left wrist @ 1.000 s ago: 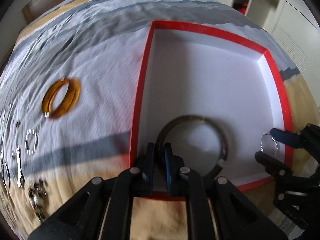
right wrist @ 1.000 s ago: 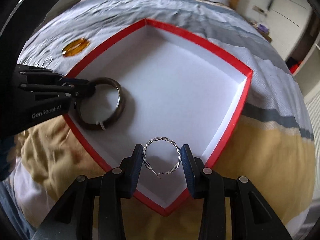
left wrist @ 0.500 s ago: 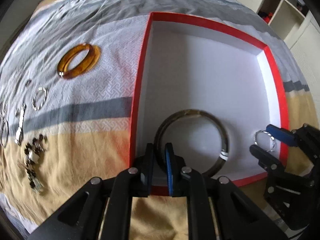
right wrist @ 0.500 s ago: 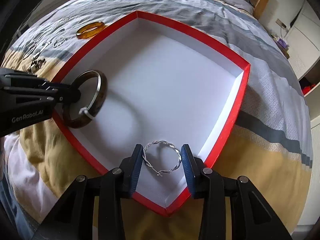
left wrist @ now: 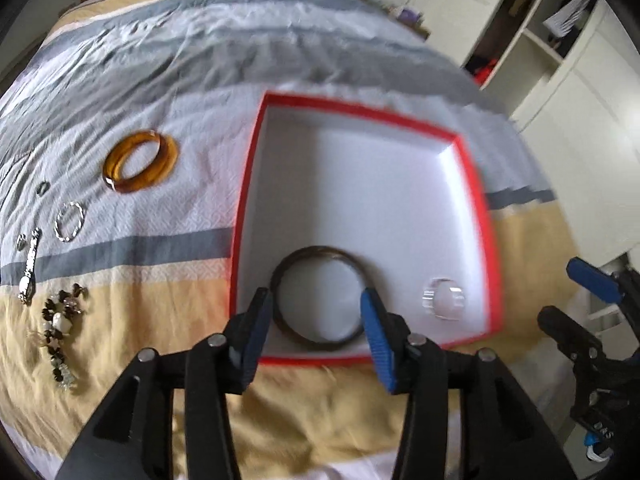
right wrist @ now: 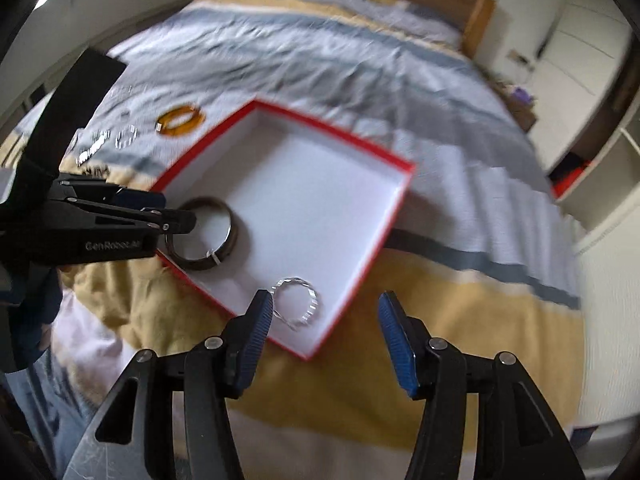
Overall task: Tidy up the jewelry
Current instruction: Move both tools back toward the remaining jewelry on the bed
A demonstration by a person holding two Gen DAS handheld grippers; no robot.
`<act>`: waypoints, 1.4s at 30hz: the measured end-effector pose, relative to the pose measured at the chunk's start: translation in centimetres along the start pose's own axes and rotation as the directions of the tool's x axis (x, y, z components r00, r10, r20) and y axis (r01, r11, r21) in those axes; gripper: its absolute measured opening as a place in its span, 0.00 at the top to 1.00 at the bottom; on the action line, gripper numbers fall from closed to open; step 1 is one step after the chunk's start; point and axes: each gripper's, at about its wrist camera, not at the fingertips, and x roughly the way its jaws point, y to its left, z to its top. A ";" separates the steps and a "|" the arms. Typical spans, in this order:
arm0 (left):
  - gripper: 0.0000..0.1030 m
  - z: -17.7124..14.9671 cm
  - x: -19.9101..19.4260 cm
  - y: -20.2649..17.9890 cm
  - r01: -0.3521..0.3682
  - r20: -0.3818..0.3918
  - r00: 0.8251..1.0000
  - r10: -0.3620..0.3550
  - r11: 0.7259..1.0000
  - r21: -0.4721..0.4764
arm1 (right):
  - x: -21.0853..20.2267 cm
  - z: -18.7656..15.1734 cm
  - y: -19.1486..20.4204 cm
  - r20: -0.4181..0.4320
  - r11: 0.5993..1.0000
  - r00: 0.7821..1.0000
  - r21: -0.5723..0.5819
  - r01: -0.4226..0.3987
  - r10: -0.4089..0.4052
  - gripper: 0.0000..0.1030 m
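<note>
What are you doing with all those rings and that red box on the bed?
A person is sorting jewelry using two handheld grippers. The left gripper and right gripper have just been opening, releasing a dark brown bangle and a twisted silver ring into the red-rimmed white box. An amber bangle and smaller pieces wait on the striped bedspread.

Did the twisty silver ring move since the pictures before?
Yes. The silver ring has left the right gripper, whose jaws have just been opening, and now lies flat in the red box's near corner, not between the pads.
</note>
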 end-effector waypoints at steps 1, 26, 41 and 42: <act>0.56 -0.1 -1.0 -0.3 0.005 0.016 1.000 -0.005 1.000 0.011 | -1.0 -0.2 -0.1 0.011 1.000 1.000 0.013 0.007 -0.007 0.47; 0.55 -12.7 -17.2 27.8 -0.239 0.144 0.956 0.257 0.962 -0.128 | -2.9 0.7 20.3 0.104 0.935 0.950 0.172 -0.310 0.296 0.45; 0.55 -9.0 -11.9 31.3 -0.102 0.112 0.986 0.120 0.982 -0.158 | 5.8 5.8 27.2 -0.009 0.913 0.921 0.143 -0.383 0.388 0.49; 0.55 -8.3 -11.4 31.1 -0.088 0.110 0.988 0.105 0.985 -0.148 | 6.4 6.0 27.6 -0.017 0.911 0.919 0.140 -0.388 0.394 0.49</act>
